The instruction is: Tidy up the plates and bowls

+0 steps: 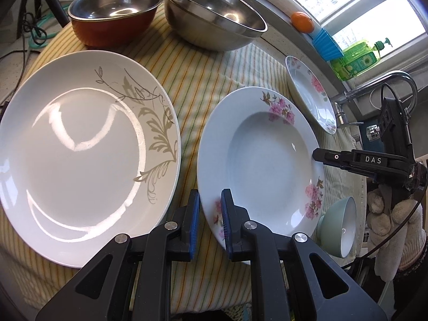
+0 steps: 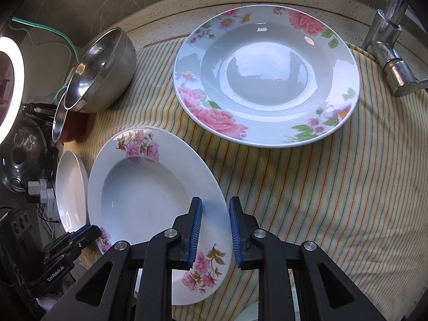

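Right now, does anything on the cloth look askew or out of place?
Yes: the steel bowl beside the red bowl leans to one side, and a second bowl seems to sit crooked inside it. Nothing looks spilled or broken.

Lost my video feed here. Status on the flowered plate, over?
Left gripper, right gripper: both shut on deep plate, opposite rims. Plate empty. Mint bowl close by right gripper's side.

This is a home kitchen. A tap (image 2: 393, 61) stands by the counter. Dish soap (image 1: 358, 58) sits on the windowsill.
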A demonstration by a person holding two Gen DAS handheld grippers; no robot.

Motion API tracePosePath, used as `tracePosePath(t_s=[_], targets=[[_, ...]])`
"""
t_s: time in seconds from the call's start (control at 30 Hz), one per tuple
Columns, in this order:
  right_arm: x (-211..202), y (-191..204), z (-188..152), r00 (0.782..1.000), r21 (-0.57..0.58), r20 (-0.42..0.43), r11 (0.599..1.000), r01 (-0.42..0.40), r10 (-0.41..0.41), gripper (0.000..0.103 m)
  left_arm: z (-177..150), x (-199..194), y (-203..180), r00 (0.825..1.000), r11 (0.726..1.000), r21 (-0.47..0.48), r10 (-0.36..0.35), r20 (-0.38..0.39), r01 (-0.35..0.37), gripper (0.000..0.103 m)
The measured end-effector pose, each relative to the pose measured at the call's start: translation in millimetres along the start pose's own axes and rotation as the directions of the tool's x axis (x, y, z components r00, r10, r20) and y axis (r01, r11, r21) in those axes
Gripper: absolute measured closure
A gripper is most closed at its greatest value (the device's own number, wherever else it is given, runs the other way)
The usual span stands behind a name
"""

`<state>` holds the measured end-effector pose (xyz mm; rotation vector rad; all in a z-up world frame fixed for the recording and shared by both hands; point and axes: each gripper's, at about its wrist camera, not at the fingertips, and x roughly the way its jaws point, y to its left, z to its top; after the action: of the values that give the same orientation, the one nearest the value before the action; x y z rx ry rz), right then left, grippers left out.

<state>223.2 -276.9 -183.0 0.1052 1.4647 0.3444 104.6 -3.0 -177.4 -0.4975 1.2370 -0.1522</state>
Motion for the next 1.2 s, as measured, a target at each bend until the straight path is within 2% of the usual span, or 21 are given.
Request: tracePosePath(t_s=[0.8,1.2], targets=[[-6,23,-33,0.999,-0.043,0.001,0.999,0.034,-0.034,0.084,-20,-16,6,1.0,1.0,0.01,0.011,0.013,-0.011,0.089],[-2,19,-41,0.999,-0.038,-0.005,0.998,0.049,-0.049,0.084,-34,-15,3,1.0,1.0,0.023,0.007,-0.015,-0.007,0.088]])
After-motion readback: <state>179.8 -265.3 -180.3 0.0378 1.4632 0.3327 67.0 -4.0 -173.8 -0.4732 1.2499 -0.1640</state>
